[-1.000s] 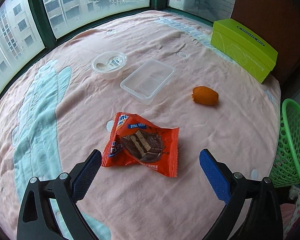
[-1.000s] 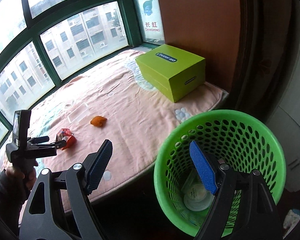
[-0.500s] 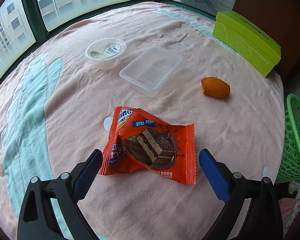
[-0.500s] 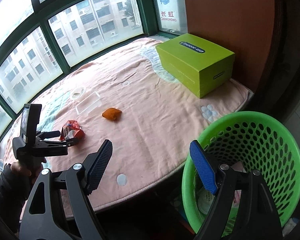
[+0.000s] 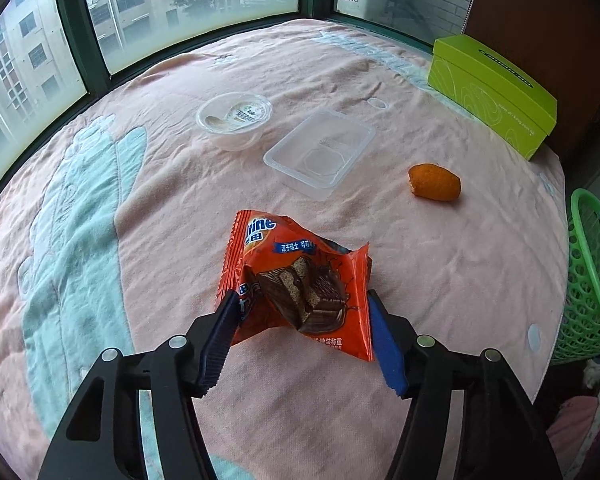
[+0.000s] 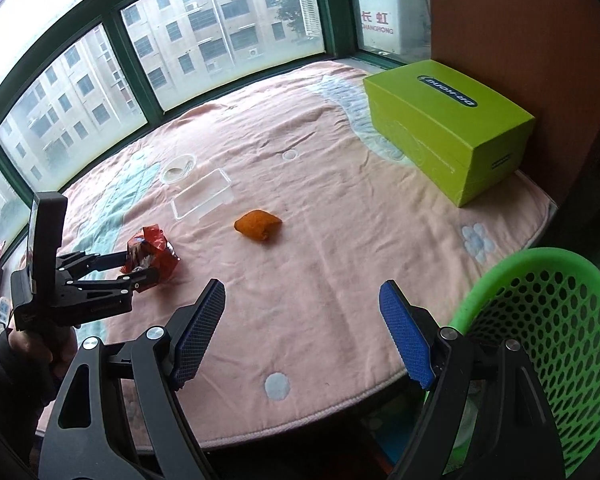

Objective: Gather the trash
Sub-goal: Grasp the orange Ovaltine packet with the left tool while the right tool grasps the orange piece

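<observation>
An orange snack wrapper point(image 5: 300, 280) lies on the pink cloth of the table point(image 5: 440, 280). My left gripper point(image 5: 302, 308) is closing on it: both blue pads press its edges and the foil buckles upward between them. The right wrist view shows the same grip, with the left gripper point(image 6: 140, 268) on the wrapper point(image 6: 150, 252). My right gripper point(image 6: 300, 292) hangs open and empty over the table's near edge, beside the green mesh basket point(image 6: 540, 320). An orange scrap point(image 6: 258, 224) lies further in, ahead of it.
A clear plastic tray point(image 5: 320, 152) and a round plastic cup point(image 5: 234, 118) lie beyond the wrapper. A lime-green box point(image 5: 496, 88) stands at the far right by the brown wall. The basket point(image 5: 588, 272) stands off the table's right edge. Windows run along the back.
The left jaws have come in from wide apart onto the wrapper, which has crumpled up. The right gripper has swung from above the basket to over the table's edge.
</observation>
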`<state>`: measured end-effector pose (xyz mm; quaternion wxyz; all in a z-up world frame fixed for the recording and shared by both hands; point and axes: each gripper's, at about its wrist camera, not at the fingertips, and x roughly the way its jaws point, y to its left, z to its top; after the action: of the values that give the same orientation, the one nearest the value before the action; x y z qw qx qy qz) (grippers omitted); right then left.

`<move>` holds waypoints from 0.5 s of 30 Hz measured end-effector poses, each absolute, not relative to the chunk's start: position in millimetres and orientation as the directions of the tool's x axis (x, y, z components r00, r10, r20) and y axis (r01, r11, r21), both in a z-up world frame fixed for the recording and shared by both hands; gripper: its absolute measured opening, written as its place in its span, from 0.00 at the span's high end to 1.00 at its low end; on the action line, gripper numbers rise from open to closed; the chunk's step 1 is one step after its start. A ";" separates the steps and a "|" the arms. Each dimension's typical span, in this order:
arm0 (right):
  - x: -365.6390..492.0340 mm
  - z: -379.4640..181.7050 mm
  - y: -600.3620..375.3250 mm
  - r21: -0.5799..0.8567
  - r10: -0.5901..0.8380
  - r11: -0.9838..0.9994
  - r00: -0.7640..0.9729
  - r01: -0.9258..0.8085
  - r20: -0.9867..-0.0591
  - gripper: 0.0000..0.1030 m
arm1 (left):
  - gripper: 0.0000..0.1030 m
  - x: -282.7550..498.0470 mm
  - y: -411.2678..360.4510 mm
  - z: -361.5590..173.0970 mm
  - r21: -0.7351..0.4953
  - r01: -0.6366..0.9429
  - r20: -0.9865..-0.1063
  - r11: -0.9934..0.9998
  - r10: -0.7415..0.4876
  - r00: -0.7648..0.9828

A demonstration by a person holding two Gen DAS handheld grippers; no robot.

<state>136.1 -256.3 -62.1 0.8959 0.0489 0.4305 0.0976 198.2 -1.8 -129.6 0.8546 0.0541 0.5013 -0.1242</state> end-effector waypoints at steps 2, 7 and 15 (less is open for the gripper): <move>142.8 -66.1 -247.1 0.167 0.230 0.973 0.600 -0.160 -0.767 0.27 | 0.43 195.9 4.2 -124.5 -0.043 0.253 -0.865 0.967 -0.163 0.475; 163.4 -79.5 -226.7 0.174 0.269 0.961 0.569 -0.217 -0.777 0.34 | 0.44 188.4 18.3 -109.1 -0.066 0.222 -0.846 0.973 -0.172 0.505; 203.2 -106.6 -202.6 0.166 0.287 0.949 0.515 -0.268 -0.808 0.40 | 0.44 177.2 29.8 -92.4 -0.089 0.212 -0.829 0.973 -0.190 0.526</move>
<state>203.2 -202.6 -106.6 0.8703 0.0101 0.4659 0.1594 177.2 29.8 -92.4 0.8735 0.0116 0.4728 -0.1151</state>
